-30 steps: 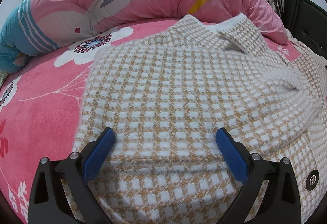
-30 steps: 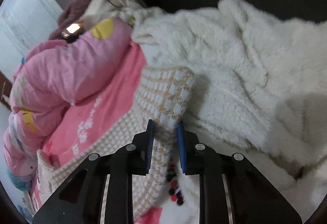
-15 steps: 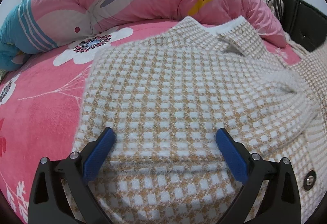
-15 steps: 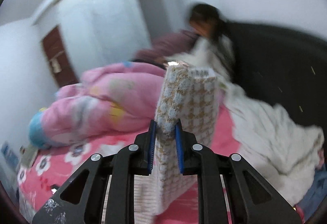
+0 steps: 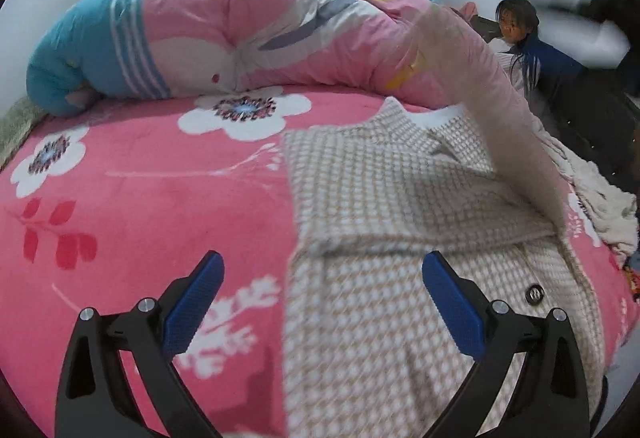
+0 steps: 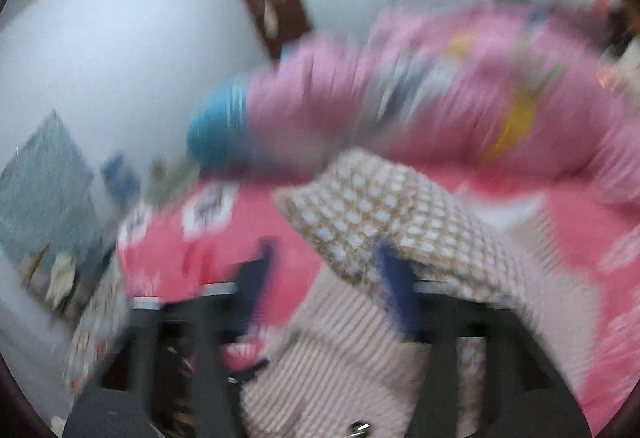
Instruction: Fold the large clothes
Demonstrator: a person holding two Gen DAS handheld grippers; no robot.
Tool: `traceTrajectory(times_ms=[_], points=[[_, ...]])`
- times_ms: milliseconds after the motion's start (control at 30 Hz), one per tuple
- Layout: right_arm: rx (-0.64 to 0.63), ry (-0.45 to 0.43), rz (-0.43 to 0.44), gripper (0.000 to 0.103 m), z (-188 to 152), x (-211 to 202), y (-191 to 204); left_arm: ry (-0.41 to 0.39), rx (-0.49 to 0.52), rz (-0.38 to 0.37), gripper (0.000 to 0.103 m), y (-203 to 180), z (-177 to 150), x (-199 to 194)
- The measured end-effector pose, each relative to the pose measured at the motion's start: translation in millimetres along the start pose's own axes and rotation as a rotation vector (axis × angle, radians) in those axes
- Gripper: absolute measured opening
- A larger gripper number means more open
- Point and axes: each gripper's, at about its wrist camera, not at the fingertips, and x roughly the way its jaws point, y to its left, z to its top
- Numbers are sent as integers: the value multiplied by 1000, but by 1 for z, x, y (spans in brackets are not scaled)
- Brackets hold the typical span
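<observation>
checked cardigan [image 5: 384, 206] flat at bed's [image 5: 132, 206] right side. left gripper [image 5: 322, 302] wide, empty. right gripper [image 6: 326, 270] opening, sleeve [image 6: 384, 206] draped over one finger; may snag and undo the fold.

The bed [image 5: 140, 206], covered in a pink floral blanket, carries a checked garment [image 5: 380, 238] at near right, a rolled pink quilt [image 5: 248, 38] along the far side, and white fleece [image 5: 600, 206] at far right.

Right claw [image 6: 324, 278] swung the checked sweater's sleeve [image 6: 384, 206] across over the body, now opening; left claw [image 5: 322, 302] pulled back off the sweater [image 5: 400, 198].
</observation>
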Motion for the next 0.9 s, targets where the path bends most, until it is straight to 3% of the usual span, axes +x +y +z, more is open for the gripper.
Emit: traceTrajectory(times_ms=[33, 100, 167, 267, 367, 433, 567, 633, 733, 800, 867, 900], points=[[2, 90, -10, 73, -14, 31, -4, 3, -1, -4, 98, 3, -1, -2], [23, 142, -20, 73, -29, 46, -18, 7, -4, -16, 97, 7, 0, -2], [50, 112, -10, 73, -40, 28, -43, -2, -13, -51, 97, 7, 7, 2], [73, 43, -97, 78, -46, -19, -93, -14, -52, -112, 89, 7, 30, 17], [117, 14, -256, 79, -50, -55, -156, 19, -132, -161, 74, 8, 55, 51], [194, 11, -313, 79, -64, -75, -192, 77, -184, -153, 65, 8, 68, 80], [394, 6, -285, 78, -83, -85, -266, 231, -196, -56, 42, 4, 79, 148], [464, 2, -250, 78, -89, -78, -286, 238, -177, -26, 27, 0, 79, 156], [533, 7, -211, 67, -95, -70, -308, 179, -103, 9, 13, -12, 78, 146], [556, 18, -168, 52, -98, -58, -317, 143, -20, 30, 7, -23, 78, 136], [549, 17, -157, 23, -98, -52, -316, 113, 21, 37, 6, -28, 80, 121], [532, 0, -167, 18, -96, -56, -313, 89, 36, 35, 6, -28, 82, 113]])
